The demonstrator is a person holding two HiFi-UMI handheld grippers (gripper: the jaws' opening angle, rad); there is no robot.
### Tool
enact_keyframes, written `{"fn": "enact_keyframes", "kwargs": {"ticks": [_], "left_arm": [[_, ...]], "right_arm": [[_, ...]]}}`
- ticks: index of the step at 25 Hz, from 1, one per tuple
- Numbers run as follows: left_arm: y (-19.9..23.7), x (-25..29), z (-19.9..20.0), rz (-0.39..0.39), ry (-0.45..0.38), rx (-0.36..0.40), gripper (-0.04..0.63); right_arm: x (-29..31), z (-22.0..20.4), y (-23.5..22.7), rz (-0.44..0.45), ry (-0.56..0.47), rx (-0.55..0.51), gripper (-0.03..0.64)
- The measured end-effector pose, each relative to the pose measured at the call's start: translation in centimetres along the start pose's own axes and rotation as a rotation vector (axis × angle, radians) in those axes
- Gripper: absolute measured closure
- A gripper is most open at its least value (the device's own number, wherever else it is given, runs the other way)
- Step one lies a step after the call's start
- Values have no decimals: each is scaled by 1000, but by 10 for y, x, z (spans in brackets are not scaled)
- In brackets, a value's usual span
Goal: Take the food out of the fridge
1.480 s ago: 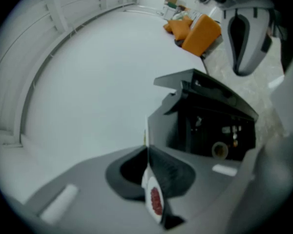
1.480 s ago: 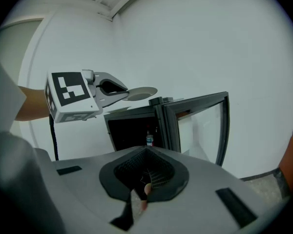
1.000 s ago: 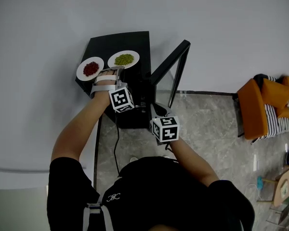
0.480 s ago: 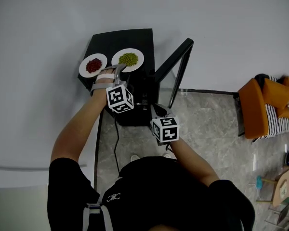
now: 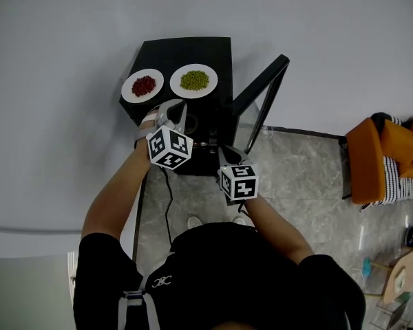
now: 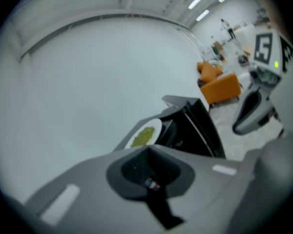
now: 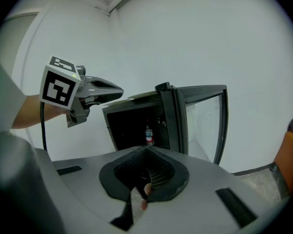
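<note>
Two hand-held grippers are in play, one in each hand. The left hand-held gripper (image 5: 173,112) has its jaws pressed together with nothing between them. The right hand-held gripper (image 5: 224,158) is closed the same way and carries nothing.

The left arm reaches forward, forearm bare. It holds its tool up by the front edge of the fridge (image 5: 217,52) top, pointing towards the plates but clear of them. The right arm is bent closer to the body. Its tool sits lower, aimed into the open compartment.

There is one small black fridge, and its one glass door (image 5: 265,96) is swung wide to the right. Two white plates sit side by side on its top. The plate of red food (image 5: 143,86) is on the left and the plate of green food (image 5: 193,80) on the right, near each other but not touching.

Inside the dark compartment stands one small bottle (image 7: 148,136), upright, with a red and white label.

Well off to the right, on the grey stone floor (image 5: 296,177), is an orange armchair (image 5: 372,160).
</note>
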State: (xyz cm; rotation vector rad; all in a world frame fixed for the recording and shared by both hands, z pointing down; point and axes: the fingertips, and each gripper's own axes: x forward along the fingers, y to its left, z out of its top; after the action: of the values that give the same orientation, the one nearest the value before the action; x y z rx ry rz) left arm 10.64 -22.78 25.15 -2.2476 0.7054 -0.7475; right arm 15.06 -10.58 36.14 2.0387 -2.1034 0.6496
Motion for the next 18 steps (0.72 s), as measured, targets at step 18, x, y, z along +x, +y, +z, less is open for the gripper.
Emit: {"fn": "enact_keyframes", "kwargs": {"ticks": [18], "left_arm": [[-49,-73,-42,87,30,-648,595]], "right_arm": [[3,38,33,56,-88,-111,626]]}}
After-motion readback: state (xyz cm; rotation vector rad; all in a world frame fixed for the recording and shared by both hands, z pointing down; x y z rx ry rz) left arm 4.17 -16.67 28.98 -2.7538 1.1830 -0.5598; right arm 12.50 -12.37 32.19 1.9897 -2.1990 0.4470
